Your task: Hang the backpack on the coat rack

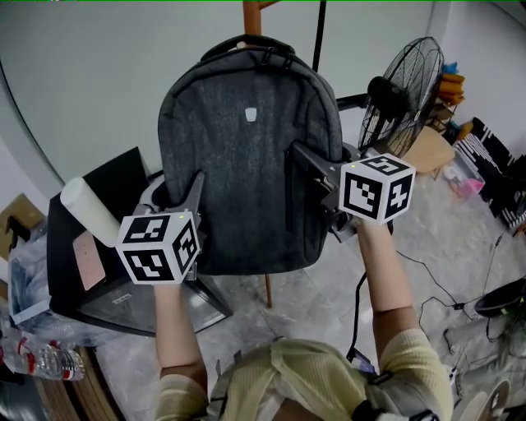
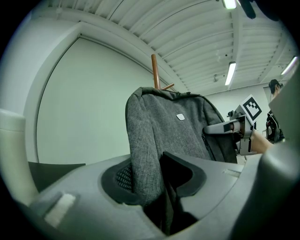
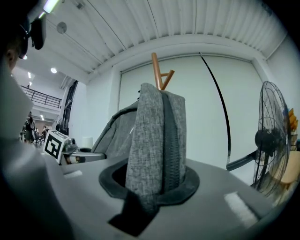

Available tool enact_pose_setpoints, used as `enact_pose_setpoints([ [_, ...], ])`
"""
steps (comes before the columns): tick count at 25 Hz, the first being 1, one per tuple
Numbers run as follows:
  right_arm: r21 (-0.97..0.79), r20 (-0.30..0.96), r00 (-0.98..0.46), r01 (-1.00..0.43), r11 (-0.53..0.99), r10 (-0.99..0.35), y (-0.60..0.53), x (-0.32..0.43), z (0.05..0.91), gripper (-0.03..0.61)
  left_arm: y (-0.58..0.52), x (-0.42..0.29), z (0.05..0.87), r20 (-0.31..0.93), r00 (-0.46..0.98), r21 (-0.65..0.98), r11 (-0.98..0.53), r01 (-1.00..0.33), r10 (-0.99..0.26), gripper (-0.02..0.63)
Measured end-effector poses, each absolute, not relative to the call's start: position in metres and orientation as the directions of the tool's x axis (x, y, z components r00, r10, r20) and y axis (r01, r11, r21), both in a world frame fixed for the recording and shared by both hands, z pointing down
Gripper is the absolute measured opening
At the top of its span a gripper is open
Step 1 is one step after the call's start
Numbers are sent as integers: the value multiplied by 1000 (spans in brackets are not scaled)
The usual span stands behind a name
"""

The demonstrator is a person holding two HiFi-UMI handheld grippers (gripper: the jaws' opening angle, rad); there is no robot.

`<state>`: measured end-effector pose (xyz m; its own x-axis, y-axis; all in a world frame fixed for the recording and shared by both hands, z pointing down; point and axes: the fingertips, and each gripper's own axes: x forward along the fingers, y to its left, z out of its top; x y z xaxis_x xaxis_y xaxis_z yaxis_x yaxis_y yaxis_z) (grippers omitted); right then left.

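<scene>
Gripping backpack both sides; left gripper clamps left edge; right gripper clamps right edge

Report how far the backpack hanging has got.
Done: the backpack is lifted, upright in front of the coat rack. In hand: the left gripper and right gripper clamp its two sides. Left: its top handle isn't visibly over a peg, so hook it, then release.
</scene>
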<state>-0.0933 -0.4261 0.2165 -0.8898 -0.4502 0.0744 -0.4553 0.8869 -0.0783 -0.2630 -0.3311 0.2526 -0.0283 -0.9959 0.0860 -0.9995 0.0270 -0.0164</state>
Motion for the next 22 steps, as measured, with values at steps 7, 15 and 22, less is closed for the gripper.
enact_pose_setpoints([
  [7,-82,74,-886,-462,883,-457,-432,-95,223,114,-338,-266,260,93,-26,-2,26,-1000,-995,150],
  [15,-90,97,-879,-475,875,-467,-441,-99,230,114,-348,-271,268,113,-21,11,23,-1000,-993,153],
  [22,-98,111,-875,-481,871,-470,-456,-102,242,115,-362,-274,283,134,-15,29,19,-999,-991,153],
])
